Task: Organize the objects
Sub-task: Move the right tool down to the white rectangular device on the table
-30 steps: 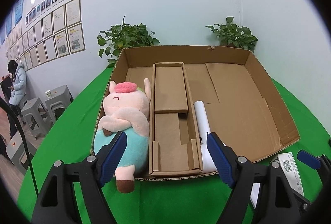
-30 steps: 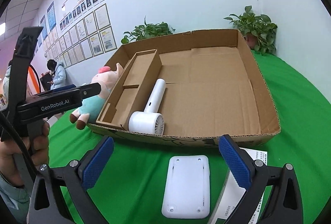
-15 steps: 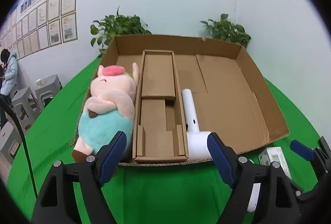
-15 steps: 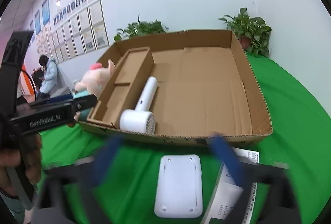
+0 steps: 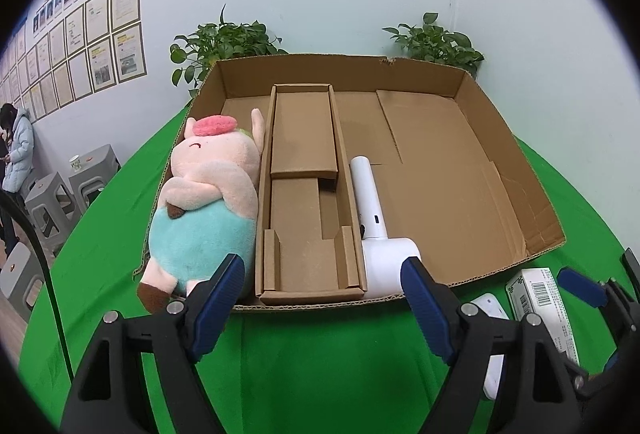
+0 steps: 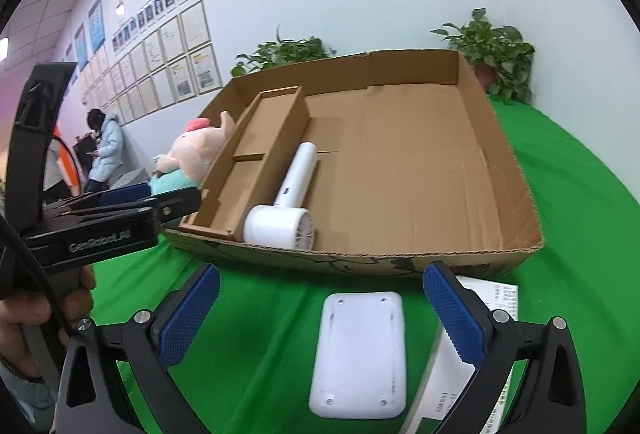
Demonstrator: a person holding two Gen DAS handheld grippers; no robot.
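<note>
Both grippers hang over the near edge of the green table (image 6: 580,234), and nothing is in either one. The left gripper (image 5: 324,298) has its blue pads spread wide, empty, aimed at the front wall of the cardboard box (image 5: 516,153); over the last second its view has swung a little and drawn back, so the plush pig (image 5: 208,201) now lies fully in frame along the box's left side, one foot poking over the front left corner. The cardboard insert (image 5: 308,193) sits just right of the pig, and the white hair dryer (image 5: 380,234) lies against the insert's right wall with its head at the box's front edge. The right gripper (image 6: 320,314) is spread too, pinching nothing, and sits where it did a second ago (that blur half a second back came to no visible shift). Between its pads, on the cloth just outside the box's front wall, lies the white flat device (image 6: 360,354), with a white carton (image 6: 488,298) beside it to the right. So two things are in the box and two are out; my read is the right hand takes the flat device next, and the big open floor on the right of the box is waiting for it.
</note>
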